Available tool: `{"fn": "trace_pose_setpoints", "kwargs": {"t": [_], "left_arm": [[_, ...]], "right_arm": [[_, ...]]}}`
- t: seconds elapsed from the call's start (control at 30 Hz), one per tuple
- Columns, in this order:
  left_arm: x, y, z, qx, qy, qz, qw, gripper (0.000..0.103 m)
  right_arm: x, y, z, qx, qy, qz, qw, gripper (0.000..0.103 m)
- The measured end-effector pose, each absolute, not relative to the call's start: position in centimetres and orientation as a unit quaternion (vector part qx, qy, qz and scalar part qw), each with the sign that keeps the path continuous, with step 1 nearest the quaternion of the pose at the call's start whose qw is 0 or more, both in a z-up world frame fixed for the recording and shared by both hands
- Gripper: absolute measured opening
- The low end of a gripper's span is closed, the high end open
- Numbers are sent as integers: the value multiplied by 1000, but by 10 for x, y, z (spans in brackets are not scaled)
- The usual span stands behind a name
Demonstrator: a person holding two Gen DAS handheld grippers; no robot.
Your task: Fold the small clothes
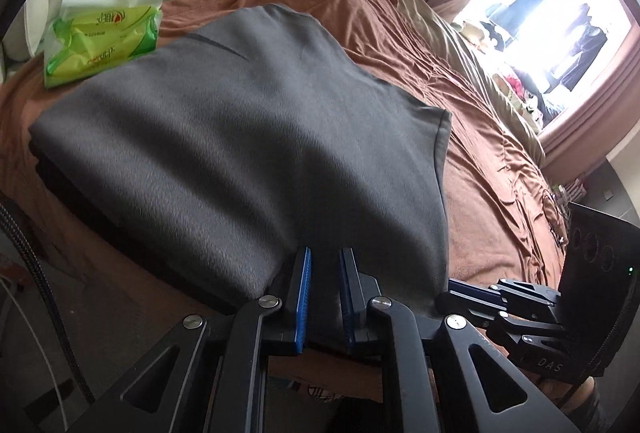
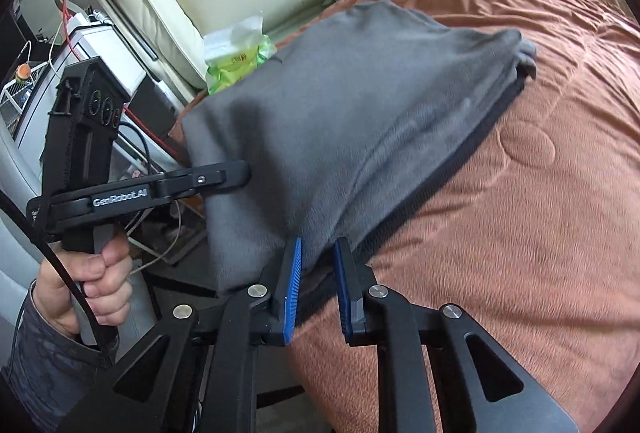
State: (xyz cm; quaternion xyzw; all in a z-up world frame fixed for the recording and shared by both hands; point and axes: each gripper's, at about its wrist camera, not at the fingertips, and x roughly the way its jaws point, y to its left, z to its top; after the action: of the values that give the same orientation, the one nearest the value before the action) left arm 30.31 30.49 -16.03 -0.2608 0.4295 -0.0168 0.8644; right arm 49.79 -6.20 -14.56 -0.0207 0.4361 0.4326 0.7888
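1. a soft dark-grey knit garment (image 1: 240, 121), already folded at least once, lies across the near edge of a bed under a rust-orange quilted bedspread (image 1: 480, 193); its near hem is lifted off the quilt.
2. the left gripper (image 1: 325, 297) has its blue-padded jaws parted by a narrow gap with the hem just ahead of them; whether they pinch cloth cannot be told.
3. the right gripper (image 2: 318, 287) has jaws narrowly apart at the garment's near right corner; grip uncertain too.
4. the garment's long axis runs away from both tongs toward a green-and-yellow tissue pack (image 1: 104, 37); both grippers sit equally near the hem, so the next fold likely goes forward.
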Motion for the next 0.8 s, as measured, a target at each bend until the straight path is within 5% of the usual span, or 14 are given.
{"fn": "trace_pose_setpoints", "kwargs": {"t": [0.8], "left_arm": [[278, 245, -133, -253, 406, -58, 876, 15]], "right_arm": [[445, -180, -109, 41, 416, 382, 824, 14]]}}
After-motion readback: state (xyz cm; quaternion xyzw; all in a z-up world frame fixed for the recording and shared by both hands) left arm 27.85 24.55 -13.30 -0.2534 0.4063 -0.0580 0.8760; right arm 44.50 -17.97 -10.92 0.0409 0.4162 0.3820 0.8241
